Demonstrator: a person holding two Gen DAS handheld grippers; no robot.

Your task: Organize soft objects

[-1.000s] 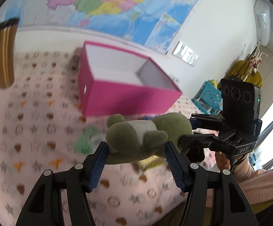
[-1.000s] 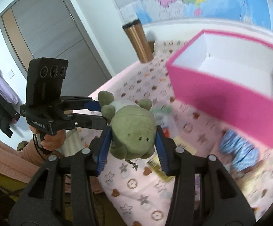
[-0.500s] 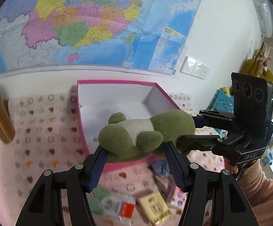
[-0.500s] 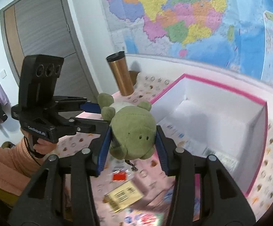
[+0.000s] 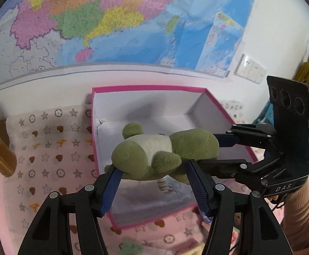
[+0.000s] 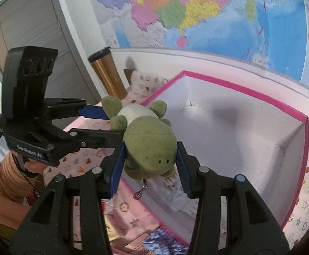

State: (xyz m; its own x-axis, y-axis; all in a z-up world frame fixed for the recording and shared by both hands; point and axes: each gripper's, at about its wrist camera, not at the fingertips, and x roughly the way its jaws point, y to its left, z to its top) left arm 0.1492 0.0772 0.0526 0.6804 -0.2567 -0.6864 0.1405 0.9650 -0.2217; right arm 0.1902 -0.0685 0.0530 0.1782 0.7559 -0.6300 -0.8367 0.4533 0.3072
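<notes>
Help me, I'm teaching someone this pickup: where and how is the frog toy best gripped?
Grip the frog toy across its plump sides, as here: the right gripper clamps the head from its face end, the left gripper the rump. Its limbs are too small and floppy.

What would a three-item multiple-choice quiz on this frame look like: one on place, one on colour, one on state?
1. Where is the green plush frog?
A. Lying on the patterned cloth
B. Held in the air over the pink-rimmed cardboard box
C. Standing beside the copper tumbler

2. What colour is the inside of the box?
A. White
B. Black
C. Yellow

3. How is the frog gripped?
A. By the left gripper only
B. By neither gripper
C. By both, the left at its body and the right gripper at its head

Answers:
1 B: the box's floor shows under the frog in both wrist views.
2 A: the walls and floor are white, only the rim is pink.
3 C: each gripper's blue pads press on the plush.
</notes>
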